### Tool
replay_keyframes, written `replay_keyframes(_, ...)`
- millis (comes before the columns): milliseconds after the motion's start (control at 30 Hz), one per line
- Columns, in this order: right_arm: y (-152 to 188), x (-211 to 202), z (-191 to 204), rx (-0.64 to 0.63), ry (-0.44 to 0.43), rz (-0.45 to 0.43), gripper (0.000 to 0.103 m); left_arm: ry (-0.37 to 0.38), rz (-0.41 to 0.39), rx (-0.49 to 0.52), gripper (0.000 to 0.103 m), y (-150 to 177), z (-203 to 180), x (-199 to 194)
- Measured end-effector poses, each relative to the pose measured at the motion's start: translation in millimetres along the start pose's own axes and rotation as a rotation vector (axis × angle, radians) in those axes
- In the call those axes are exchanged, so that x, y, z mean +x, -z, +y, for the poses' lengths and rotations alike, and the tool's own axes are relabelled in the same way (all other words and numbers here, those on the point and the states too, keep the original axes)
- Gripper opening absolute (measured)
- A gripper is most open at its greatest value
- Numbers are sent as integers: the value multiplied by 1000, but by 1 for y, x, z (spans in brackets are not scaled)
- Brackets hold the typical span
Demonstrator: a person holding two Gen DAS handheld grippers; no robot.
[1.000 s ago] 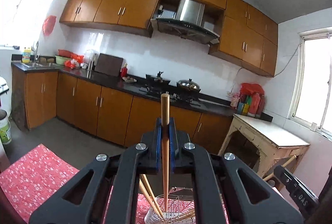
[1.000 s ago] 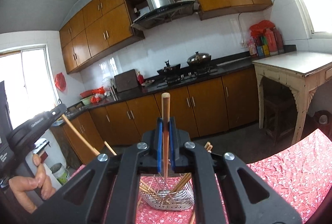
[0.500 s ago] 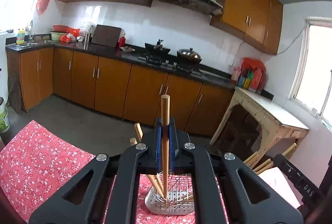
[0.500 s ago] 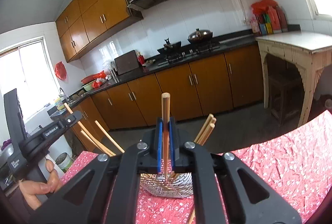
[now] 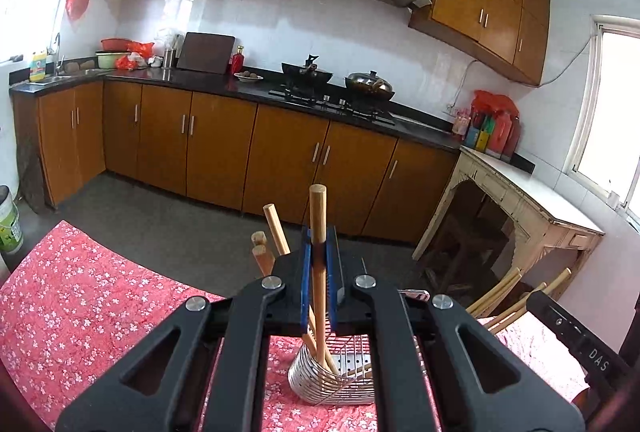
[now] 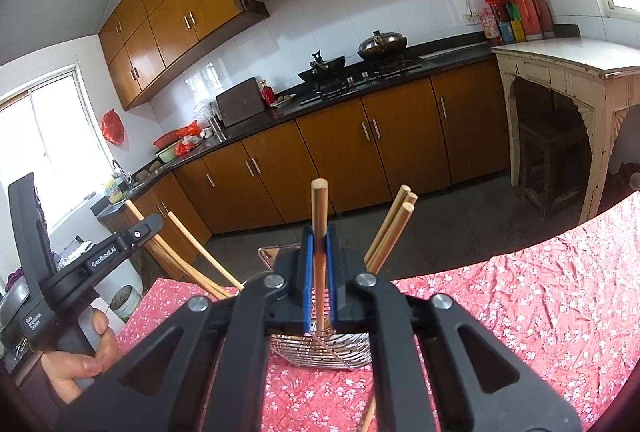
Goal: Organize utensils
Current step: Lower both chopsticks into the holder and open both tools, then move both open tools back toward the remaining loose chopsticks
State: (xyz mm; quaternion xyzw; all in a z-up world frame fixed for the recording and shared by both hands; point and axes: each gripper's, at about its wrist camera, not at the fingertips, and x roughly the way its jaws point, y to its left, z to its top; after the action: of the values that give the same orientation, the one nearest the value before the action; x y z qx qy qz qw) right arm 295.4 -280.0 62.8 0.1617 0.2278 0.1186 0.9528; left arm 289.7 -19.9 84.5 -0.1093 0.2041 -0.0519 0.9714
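both grippers have sunk toward the wire basket (image 5: 332, 380) since the earlier frames, so more of the red floral tablecloth (image 5: 80, 296) shows. left gripper (image 5: 318, 284) has its jaws closed tight on one upright chopstick (image 5: 319, 252), whose lower end appears to reach into the basket. right gripper (image 6: 319, 280) is clamped the same way on its own chopstick (image 6: 319, 232), over the basket near the table's far edge. other chopsticks (image 6: 390, 228) already lean inside. releasing both looks like the next step.
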Motion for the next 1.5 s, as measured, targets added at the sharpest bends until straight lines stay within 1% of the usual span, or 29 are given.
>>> replay_keyframes(100,2,3,-1,5,3,8,8,2,4,3,6,1,0,0)
replay_keyframes(200,1,4,-3,3,21,7,12,-2,8,14,6,0,-1,0)
replay_keyframes(267,1,1,-3,-12,48,-8,16,-6,1,15,7,-1,0,-3)
replay_keyframes(333,1,-3,-4,-19,64,-23,26,-6,-1,18,7,-3,0,-7)
replay_keyframes(367,1,-6,-4,-21,71,-31,29,-8,-4,20,8,-5,0,-9)
replay_keyframes(400,0,-10,-4,-26,83,-44,34,-8,-8,21,11,-6,1,-12)
replay_keyframes(433,0,-15,-4,-32,96,-58,37,-10,-12,22,14,-6,1,-15)
replay_keyframes(500,1,-26,-5,-46,123,-83,41,-17,-30,20,34,-8,6,-27)
replay_keyframes(533,3,-32,-6,-50,136,-96,44,-19,-38,20,37,-8,7,-32)
replay_keyframes(633,9,-53,-13,-41,170,-120,47,-19,-54,23,41,-8,18,-50)
replay_keyframes(700,19,-65,-18,-36,184,-127,51,-24,-58,17,53,-4,29,-62)
replay_keyframes(733,26,-70,-22,-36,197,-124,52,-30,-56,12,56,1,36,-68)
replay_keyframes(800,44,-73,-29,-37,219,-95,52,-45,-29,3,65,15,52,-76)
replay_keyframes(867,68,-67,-37,-35,235,-31,52,-51,17,3,70,31,64,-75)
replay_keyframes(967,103,-51,-47,-28,240,75,52,-59,129,14,71,68,79,-64)
replay_keyframes(1000,117,-43,-50,-21,238,123,52,-73,175,23,71,86,84,-57)
replay_keyframes(1100,151,-23,-50,-3,219,236,52,-126,253,71,71,123,90,-42)
replay_keyframes(1167,165,-11,-43,-12,216,287,52,-137,298,81,71,142,93,-34)
replay_keyframes(1267,186,8,-28,-52,213,361,52,-123,361,89,71,161,94,-26)
replay_keyframes(1367,199,18,-14,-98,232,399,51,-113,408,134,71,174,91,-22)
replay_keyframes(1433,207,26,-7,-131,250,418,48,-116,418,153,71,179,87,-21)
replay_keyframes(1500,209,32,-6,-145,268,437,41,-112,428,155,71,183,85,-20)
